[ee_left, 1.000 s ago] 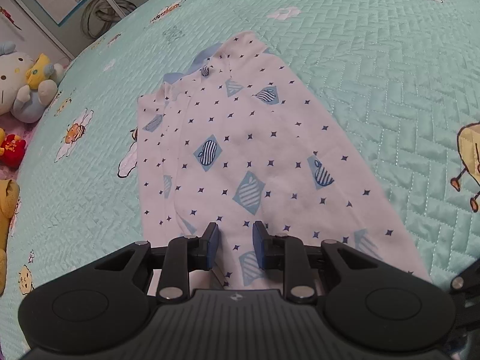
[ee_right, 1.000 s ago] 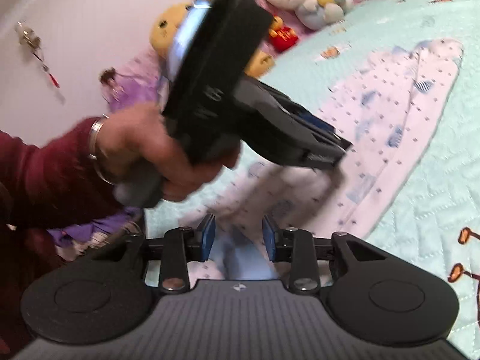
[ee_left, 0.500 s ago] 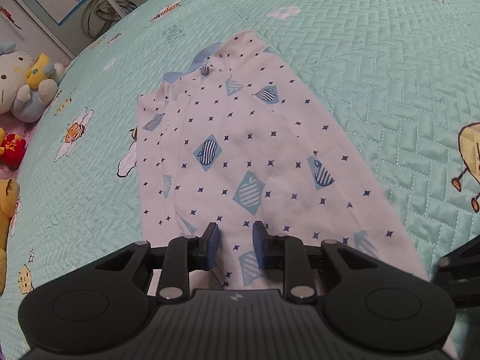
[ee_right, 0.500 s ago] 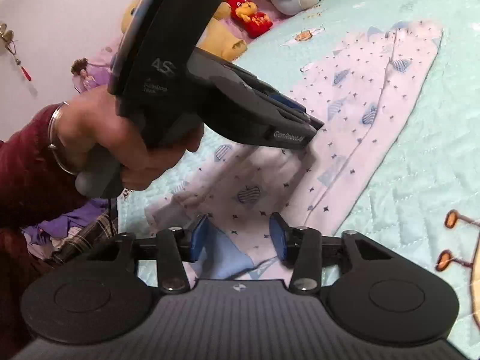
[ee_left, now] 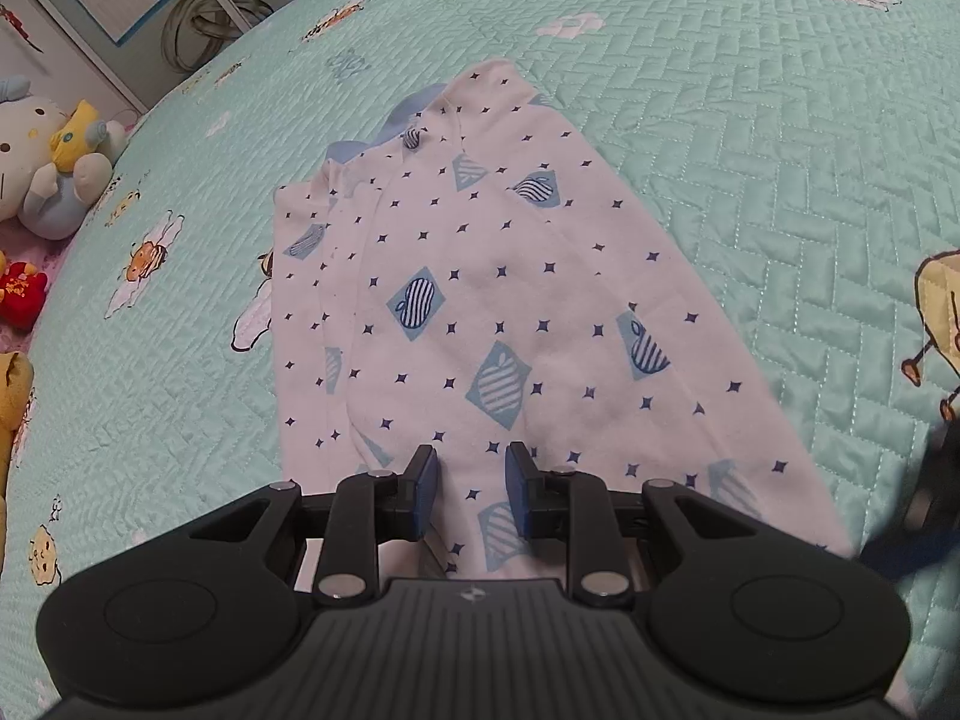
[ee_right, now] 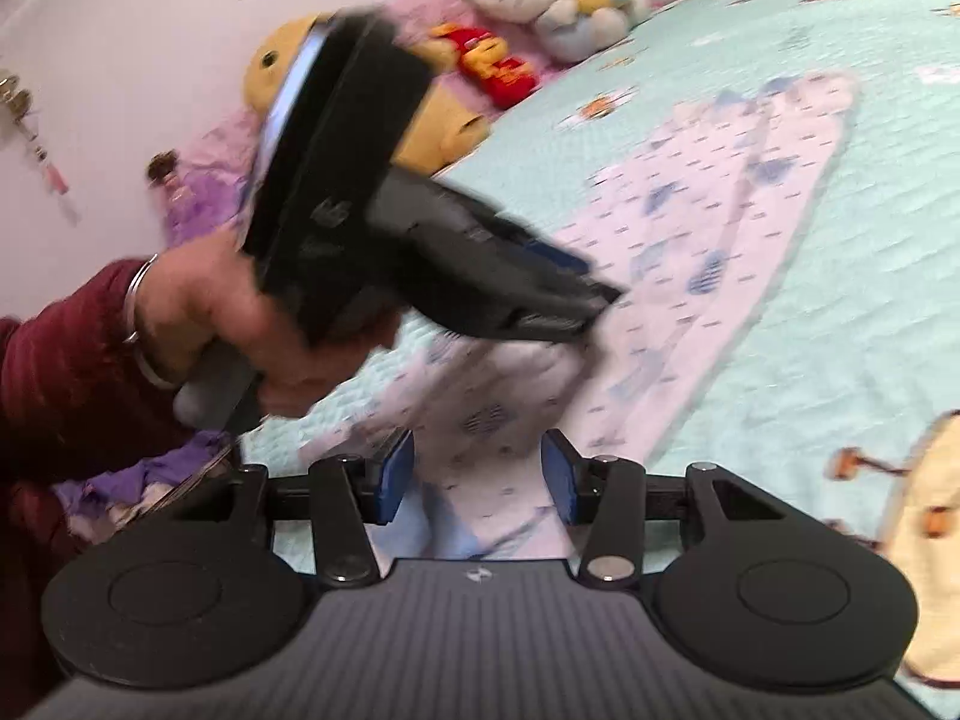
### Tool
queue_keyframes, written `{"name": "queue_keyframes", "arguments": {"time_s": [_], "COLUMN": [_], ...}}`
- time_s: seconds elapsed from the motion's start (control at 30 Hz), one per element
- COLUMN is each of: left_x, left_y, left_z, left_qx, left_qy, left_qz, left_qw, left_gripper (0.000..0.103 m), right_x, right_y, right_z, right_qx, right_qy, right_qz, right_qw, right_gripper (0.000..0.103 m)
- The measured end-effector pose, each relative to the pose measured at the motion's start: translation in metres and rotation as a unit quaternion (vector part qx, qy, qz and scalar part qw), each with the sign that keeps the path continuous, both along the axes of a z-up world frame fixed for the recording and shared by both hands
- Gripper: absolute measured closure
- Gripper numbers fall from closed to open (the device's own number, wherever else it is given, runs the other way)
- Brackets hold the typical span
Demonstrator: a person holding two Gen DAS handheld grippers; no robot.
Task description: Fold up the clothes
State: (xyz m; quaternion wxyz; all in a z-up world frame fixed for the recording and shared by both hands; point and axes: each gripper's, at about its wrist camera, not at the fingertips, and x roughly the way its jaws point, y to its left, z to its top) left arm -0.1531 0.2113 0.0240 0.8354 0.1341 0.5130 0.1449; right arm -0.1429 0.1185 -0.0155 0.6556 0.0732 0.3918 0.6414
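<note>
Matt cotton garment, quilted bedspread

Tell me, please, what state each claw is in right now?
Left claw: partly open, over the garment, gripping nothing.
Right claw: open around the garment's edge, not gripping.

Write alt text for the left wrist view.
A white cotton garment printed with blue apples and stars lies lengthwise on a mint-green quilted bedspread. The left claw hangs over its near end, jaws slightly apart. Plush toys sit at far left.
</note>
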Motion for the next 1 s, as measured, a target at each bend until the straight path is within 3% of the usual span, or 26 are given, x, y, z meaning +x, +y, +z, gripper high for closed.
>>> {"name": "queue_keyframes", "arguments": {"time_s": [0.2,0.3,0.4,0.47,0.57,0.67,0.7,0.73,0.77,1.0], "left_x": [0.000,0.000,-0.001,-0.001,-0.001,-0.001,-0.001,-0.002,-0.002,-0.002], "left_y": [0.000,0.000,0.000,0.002,0.005,0.008,0.009,0.010,0.010,0.012], "left_z": [-0.001,-0.001,-0.002,-0.001,0.000,0.001,0.001,0.000,0.000,0.001], "left_qx": [0.002,0.002,0.004,0.001,-0.008,-0.017,-0.020,-0.022,-0.023,-0.030], "left_qy": [-0.001,-0.003,-0.005,-0.006,-0.005,-0.005,-0.006,-0.007,-0.008,-0.007], "left_qz": [0.000,0.000,-0.004,-0.006,-0.008,-0.010,-0.009,-0.009,-0.010,-0.016], "left_qw": [1.0000,1.0000,1.0000,1.0000,0.9999,0.9998,0.9997,0.9997,0.9997,0.9994], "left_gripper": [0.077,0.077,0.077,0.077,0.077,0.077,0.077,0.077,0.077,0.077], "right_x": [0.024,0.041,0.058,0.067,0.071,0.072,0.074,0.074,0.075,0.066], "right_y": [-0.043,-0.045,-0.036,-0.029,-0.006,0.016,0.017,0.018,0.018,0.020], "right_z": [0.005,-0.003,-0.007,-0.006,-0.014,-0.030,-0.035,-0.039,-0.040,-0.033], "right_qx": [0.046,0.100,0.106,0.106,0.121,0.074,0.052,0.038,0.022,0.008], "right_qy": [0.035,0.114,0.160,0.178,0.192,0.180,0.176,0.164,0.153,0.127], "right_qz": [-0.135,-0.217,-0.278,-0.293,-0.262,-0.252,-0.254,-0.256,-0.261,-0.270], "right_qw": [0.989,0.964,0.941,0.933,0.938,0.948,0.950,0.952,0.953,0.954], "right_gripper": [0.055,0.055,0.057,0.068,0.069,0.069,0.076,0.095,0.103,0.103]}}
